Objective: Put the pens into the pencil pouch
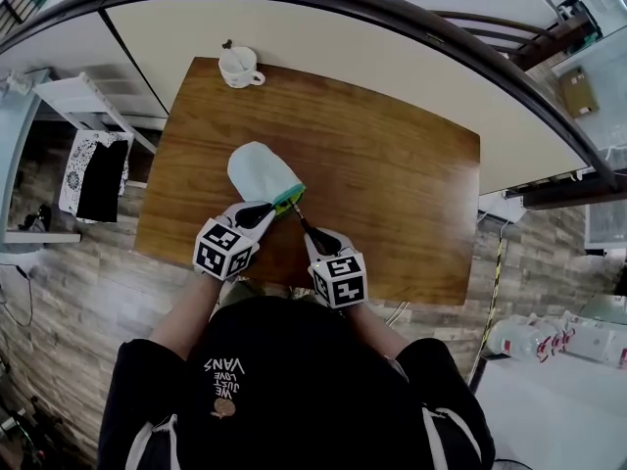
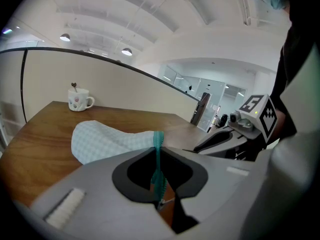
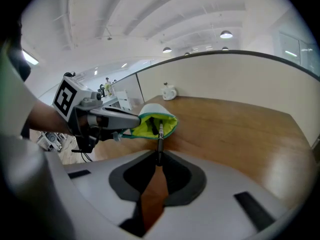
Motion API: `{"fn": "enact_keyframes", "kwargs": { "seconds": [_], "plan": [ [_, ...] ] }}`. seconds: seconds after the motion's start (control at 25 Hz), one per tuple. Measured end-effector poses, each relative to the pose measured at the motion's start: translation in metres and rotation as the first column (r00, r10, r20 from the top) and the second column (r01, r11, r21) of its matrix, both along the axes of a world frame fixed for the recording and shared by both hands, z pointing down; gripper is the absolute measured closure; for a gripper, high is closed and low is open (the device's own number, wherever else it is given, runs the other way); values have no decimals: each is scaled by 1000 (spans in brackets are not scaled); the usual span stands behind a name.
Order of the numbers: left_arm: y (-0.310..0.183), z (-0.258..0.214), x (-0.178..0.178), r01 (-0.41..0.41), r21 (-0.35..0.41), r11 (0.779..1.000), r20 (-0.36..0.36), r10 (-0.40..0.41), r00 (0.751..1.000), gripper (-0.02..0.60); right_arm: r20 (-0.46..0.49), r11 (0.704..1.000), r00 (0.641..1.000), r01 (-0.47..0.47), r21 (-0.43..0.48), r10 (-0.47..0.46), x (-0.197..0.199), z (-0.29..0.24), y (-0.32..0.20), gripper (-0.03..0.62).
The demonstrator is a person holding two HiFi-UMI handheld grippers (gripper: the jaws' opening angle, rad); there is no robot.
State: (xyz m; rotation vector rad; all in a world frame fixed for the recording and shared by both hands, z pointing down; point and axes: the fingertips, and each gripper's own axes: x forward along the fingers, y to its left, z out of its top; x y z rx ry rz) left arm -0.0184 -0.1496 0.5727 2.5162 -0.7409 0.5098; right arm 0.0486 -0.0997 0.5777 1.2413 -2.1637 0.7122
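A pale blue pencil pouch (image 1: 263,171) lies on the wooden table (image 1: 392,184) with its mouth toward me. The mouth (image 3: 156,125) gapes and shows yellow-green lining with a dark pen inside. My left gripper (image 1: 266,208) is shut on the pouch's teal zipper edge (image 2: 158,156) and holds that edge up. My right gripper (image 1: 312,235) is shut on a black pen (image 3: 159,143). The pen's silver tip sits right at the pouch mouth. In the left gripper view the right gripper (image 2: 223,139) shows close on the right.
A white mug (image 1: 238,67) with something sticking out of it stands at the table's far left corner. A curved pale counter (image 1: 323,27) runs behind the table. White bottles (image 1: 549,339) lie on the floor at the right.
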Motion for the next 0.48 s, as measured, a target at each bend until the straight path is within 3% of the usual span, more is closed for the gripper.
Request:
{"fn": "enact_keyframes", "kwargs": {
  "seconds": [0.48],
  "plan": [
    [17, -4, 6, -76, -20, 997, -74, 74, 995, 543, -27, 998, 998, 61, 31, -60, -25, 6, -55, 540]
  ]
}}
